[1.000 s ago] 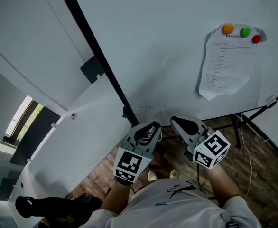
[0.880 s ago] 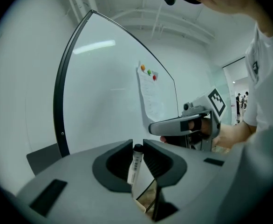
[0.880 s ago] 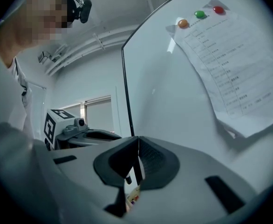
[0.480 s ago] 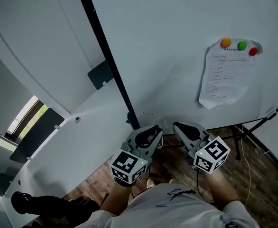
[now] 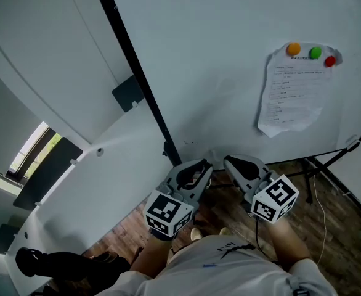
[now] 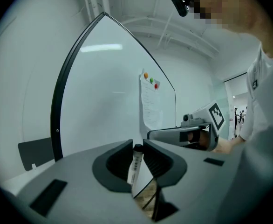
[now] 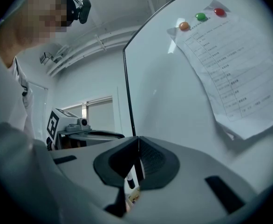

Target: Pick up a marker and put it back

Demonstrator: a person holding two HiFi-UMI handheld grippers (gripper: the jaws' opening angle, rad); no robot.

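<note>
A marker [image 6: 134,167] with a white barrel and a black cap stands between the jaws in the left gripper view. My left gripper [image 6: 137,146] is shut on it, cap pointing away from the camera. In the head view the left gripper [image 5: 202,166] and right gripper [image 5: 228,161] are side by side, just below the whiteboard's [image 5: 217,54] lower edge. The right gripper [image 7: 138,140] has its jaw tips touching and holds nothing. Through the slit below them a dark stick-like thing shows; I cannot tell what it is.
A printed sheet [image 5: 291,94] hangs on the whiteboard at the right under orange, green and red magnets. The board's black frame [image 5: 137,85] runs diagonally on the left. Below are a wooden floor [image 5: 334,221], the stand's black legs and a cable.
The head camera has shifted slightly. Both grippers keep the same stance side by side before the board, and the marker stays in the left one.
</note>
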